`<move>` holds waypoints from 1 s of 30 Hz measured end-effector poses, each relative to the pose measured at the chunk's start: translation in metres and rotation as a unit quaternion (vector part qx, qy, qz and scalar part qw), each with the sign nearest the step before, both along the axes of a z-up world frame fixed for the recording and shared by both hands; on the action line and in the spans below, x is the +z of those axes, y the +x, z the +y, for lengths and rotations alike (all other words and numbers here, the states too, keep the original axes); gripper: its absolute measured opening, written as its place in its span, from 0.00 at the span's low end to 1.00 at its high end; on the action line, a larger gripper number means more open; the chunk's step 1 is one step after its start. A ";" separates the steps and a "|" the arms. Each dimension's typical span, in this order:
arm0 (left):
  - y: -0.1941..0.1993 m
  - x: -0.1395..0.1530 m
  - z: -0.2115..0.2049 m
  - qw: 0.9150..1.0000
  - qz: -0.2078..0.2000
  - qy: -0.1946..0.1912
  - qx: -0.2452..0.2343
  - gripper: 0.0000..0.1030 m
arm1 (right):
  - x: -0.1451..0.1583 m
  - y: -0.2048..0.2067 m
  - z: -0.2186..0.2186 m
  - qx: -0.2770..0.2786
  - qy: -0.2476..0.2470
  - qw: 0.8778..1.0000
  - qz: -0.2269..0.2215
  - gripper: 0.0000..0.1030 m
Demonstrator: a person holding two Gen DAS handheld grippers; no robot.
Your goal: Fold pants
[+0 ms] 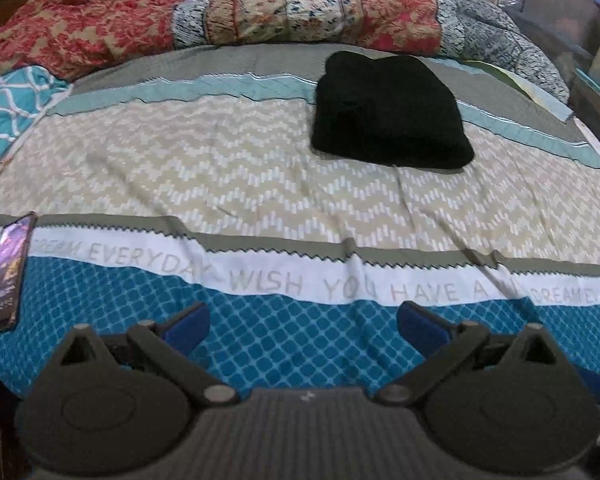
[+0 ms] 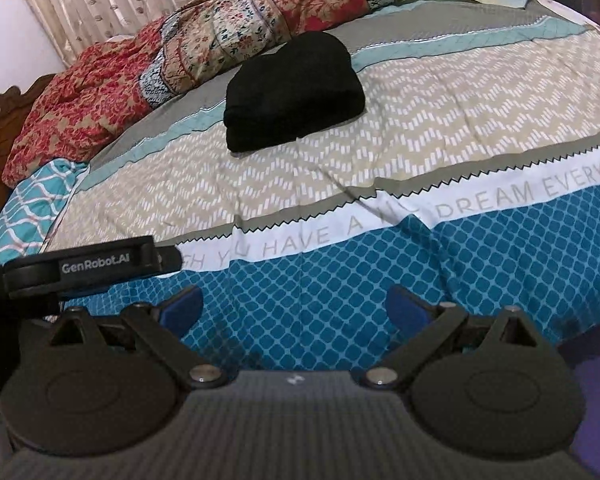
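Black pants [image 1: 390, 114] noted folded into a compact, thick rectangular bundle, layered edges visible along the near side, dark fabric showing no readable detail. Located on the far half of the bedspread [image 1: 260, 184], across the grey and pale teal stripes and onto the beige zigzag band, just in front of a rumpled red and floral quilt [image 1: 220, 12]. From left to right in the left wrist view: phone [image 1: 8, 272] lying flat with screen lit at the near left edge of the bedspread; left gripper [image 1: 303, 320] over the blue lattice band, blue-padded fingers [image 1: 186, 322] spread wide apart, holding nothing, touching nothing; pants well apart, beyond and to the right. In the right wrist view: right gripper [image 2: 294, 306] likewise over the blue band, fingers [image 2: 182, 306] wide apart and empty, clear of the pants [image 2: 294, 92], which lie far ahead near the quilt.
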State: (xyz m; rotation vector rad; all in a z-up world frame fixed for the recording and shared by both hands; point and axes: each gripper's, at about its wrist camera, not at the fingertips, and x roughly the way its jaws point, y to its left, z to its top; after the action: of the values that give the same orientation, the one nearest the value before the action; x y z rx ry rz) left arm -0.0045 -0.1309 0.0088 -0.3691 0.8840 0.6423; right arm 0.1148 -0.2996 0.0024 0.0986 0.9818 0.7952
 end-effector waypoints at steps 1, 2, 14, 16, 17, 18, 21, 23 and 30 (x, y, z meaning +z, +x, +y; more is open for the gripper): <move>-0.001 0.000 0.000 1.000 0.001 0.007 0.001 1.00 | 0.000 0.000 0.000 -0.005 0.001 1.000 0.001 0.97; -0.001 0.001 0.000 1.000 0.003 0.016 0.003 1.00 | 0.000 -0.001 0.001 -0.011 0.002 1.000 0.003 0.97; -0.002 -0.001 -0.004 0.997 0.021 0.074 -0.006 1.00 | -0.004 0.001 0.004 -0.011 -0.004 1.000 0.018 0.97; -0.002 -0.001 -0.004 0.997 0.022 0.076 -0.003 1.00 | -0.004 0.001 0.004 -0.011 -0.004 1.000 0.019 0.97; -0.003 -0.002 -0.003 0.997 0.023 0.077 -0.003 1.00 | -0.005 0.001 0.003 -0.011 -0.003 1.000 0.021 0.97; -0.003 -0.002 -0.003 0.997 0.023 0.080 -0.003 1.00 | -0.005 0.001 0.004 -0.012 -0.004 1.000 0.020 0.97; -0.004 -0.002 -0.002 0.996 0.023 0.087 -0.002 1.00 | -0.006 0.001 0.004 -0.011 -0.005 1.000 0.024 0.97; -0.005 -0.002 -0.001 0.996 0.023 0.089 0.000 1.00 | -0.006 0.000 0.004 -0.010 -0.005 1.000 0.025 0.97; -0.007 -0.004 0.001 0.997 0.023 0.075 -0.006 1.00 | -0.004 -0.001 0.003 -0.006 -0.002 1.000 0.017 0.97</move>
State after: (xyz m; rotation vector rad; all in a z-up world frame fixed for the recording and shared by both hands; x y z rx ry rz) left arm -0.0117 -0.1296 0.0049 -0.2146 0.8745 0.7026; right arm 0.1142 -0.2964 -0.0014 0.1155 1.0133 0.7829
